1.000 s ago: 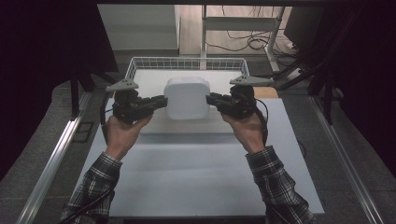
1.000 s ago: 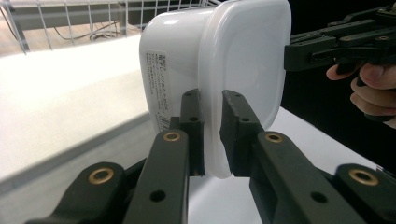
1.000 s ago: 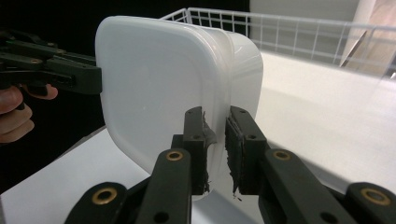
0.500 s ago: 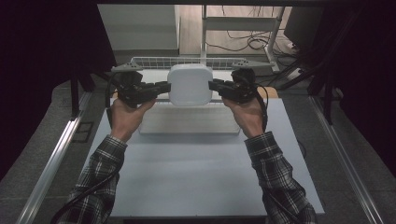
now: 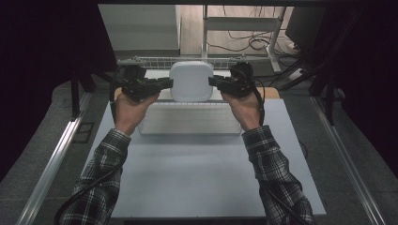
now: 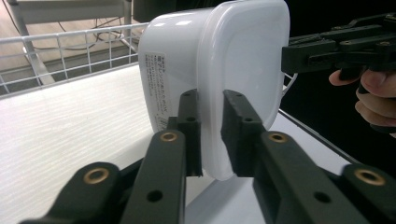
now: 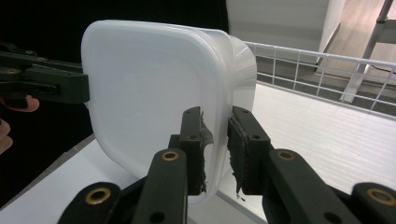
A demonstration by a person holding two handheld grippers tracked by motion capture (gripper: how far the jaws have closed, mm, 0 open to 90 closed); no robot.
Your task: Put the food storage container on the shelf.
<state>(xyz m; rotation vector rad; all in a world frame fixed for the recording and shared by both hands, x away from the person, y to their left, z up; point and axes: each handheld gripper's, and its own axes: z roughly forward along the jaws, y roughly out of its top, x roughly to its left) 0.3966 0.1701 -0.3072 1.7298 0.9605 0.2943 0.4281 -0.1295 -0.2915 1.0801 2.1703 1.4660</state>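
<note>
Plastic, white and translucent, with rounded corners: a squarish lidded container (image 5: 191, 81) hangs in the air between the two sets of fingers, lifted clear of the white table (image 5: 206, 178) and turned on its side so that its broad flat face looks toward the person. The left gripper (image 5: 165, 84) clamps the container's left edge, and in the left gripper view its black fingers (image 6: 189, 130) are closed on the rim, one on either side of the lid's lip, with a label of small printed text just beyond the left finger. The right gripper (image 5: 213, 82) clamps the opposite edge; in the right gripper view its fingers (image 7: 243, 149) pinch the rim the same way, their grey pads worn and ragged. Each view shows the other gripper at the far side of the container, touching its edge. Below and beyond the fingers lies a white wire-mesh basket (image 5: 141, 62) with a pale ribbed bottom, its rail running just behind the container in the high view. A white ribbed panel (image 5: 190, 119) rests on the table beneath the hands. The person's forearms wear plaid sleeves (image 5: 105, 164), and a cable trails along each.
</note>
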